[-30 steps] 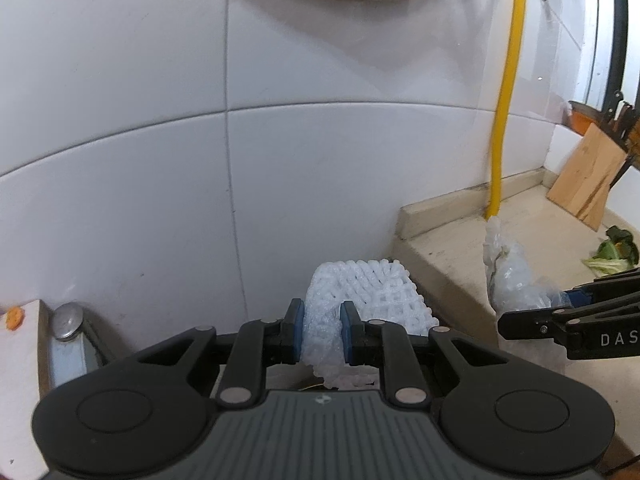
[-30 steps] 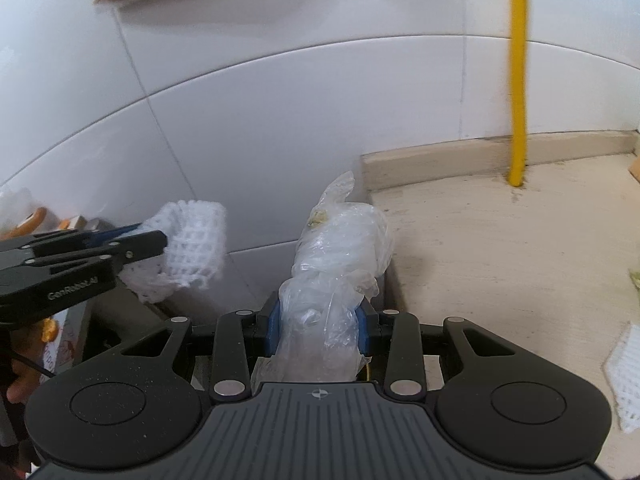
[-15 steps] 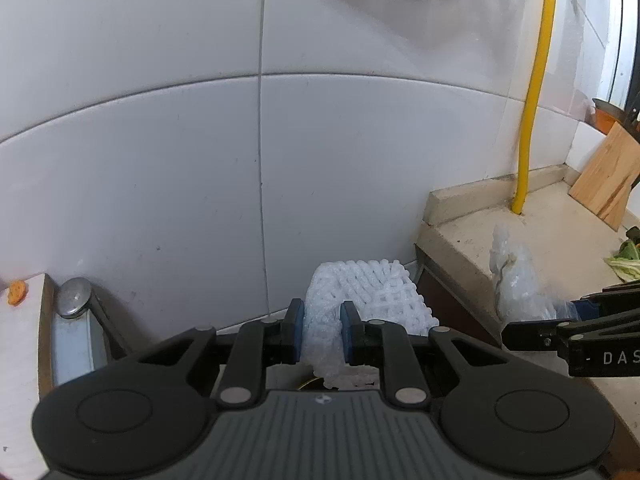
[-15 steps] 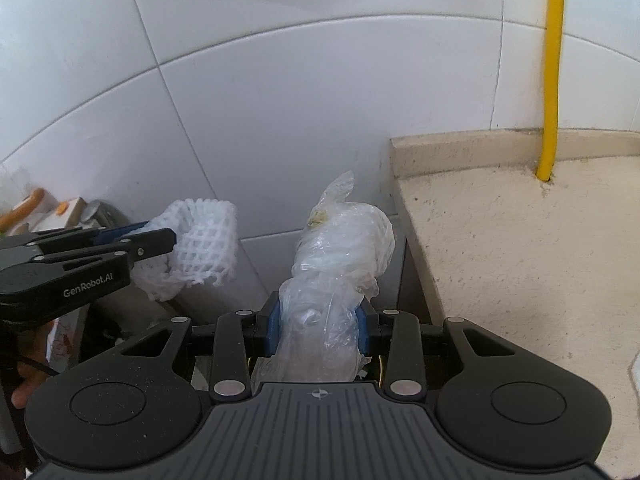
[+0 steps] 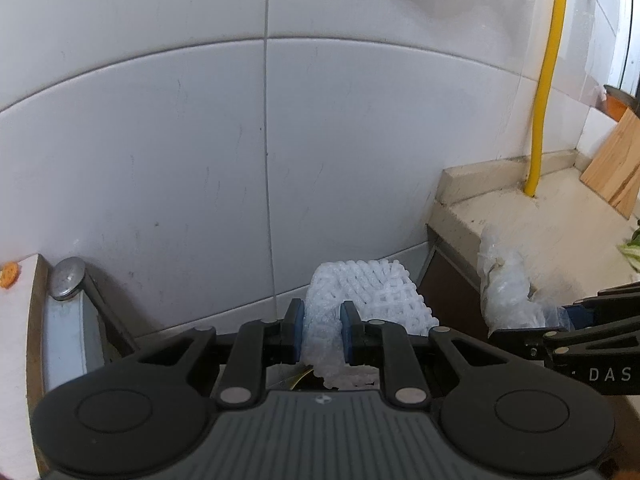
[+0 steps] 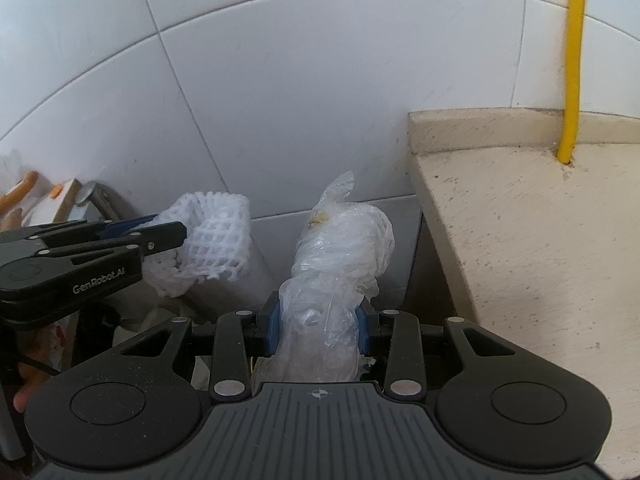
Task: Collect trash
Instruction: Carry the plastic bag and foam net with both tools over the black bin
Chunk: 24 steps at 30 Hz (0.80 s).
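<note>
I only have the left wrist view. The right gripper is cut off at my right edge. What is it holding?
Observer: The right gripper is shut on a crumpled clear plastic bag, which sticks up well past the fingertips.
Operator: Anything on the bag?
Observer: A small yellowish scrap shows near its top.
Operator: And how does my side look from there?
Observer: The left gripper pinches the foam net at one edge, so the net's open tube hangs free beyond the tips.
</note>
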{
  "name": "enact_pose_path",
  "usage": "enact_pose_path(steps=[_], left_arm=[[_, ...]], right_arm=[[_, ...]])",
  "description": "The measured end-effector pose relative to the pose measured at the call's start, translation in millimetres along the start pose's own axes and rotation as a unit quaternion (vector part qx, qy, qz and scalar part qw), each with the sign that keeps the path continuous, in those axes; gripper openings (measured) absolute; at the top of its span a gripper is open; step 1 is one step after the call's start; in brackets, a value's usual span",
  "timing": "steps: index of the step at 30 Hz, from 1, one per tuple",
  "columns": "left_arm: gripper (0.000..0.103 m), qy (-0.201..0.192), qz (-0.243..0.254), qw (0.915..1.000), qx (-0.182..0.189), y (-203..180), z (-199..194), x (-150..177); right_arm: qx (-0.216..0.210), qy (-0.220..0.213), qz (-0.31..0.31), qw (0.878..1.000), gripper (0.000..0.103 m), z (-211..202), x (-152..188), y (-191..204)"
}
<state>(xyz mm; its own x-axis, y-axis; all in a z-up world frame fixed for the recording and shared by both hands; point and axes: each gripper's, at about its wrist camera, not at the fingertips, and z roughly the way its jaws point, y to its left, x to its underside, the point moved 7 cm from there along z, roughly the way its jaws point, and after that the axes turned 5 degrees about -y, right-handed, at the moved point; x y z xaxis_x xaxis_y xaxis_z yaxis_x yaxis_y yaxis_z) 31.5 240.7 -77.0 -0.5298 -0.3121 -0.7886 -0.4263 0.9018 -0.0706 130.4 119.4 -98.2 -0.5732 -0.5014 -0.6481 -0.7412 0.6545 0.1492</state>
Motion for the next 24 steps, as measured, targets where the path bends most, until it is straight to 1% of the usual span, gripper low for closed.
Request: enact_pose_path(steps=[12,24], left_arm=[[0.014,0.024,0.002,0.9997,-0.005,2.6,10.7,9.5],[0.014,0.038,0.012,0.9991,-0.011,0.7,22.5,12.7]], right_arm=[[0.002,0.017,0.009,1.000,0.043,18.3,5.6,0.2],[0.006,0.033,0.008,0.999,0.043,38.0,7.2,-0.5]])
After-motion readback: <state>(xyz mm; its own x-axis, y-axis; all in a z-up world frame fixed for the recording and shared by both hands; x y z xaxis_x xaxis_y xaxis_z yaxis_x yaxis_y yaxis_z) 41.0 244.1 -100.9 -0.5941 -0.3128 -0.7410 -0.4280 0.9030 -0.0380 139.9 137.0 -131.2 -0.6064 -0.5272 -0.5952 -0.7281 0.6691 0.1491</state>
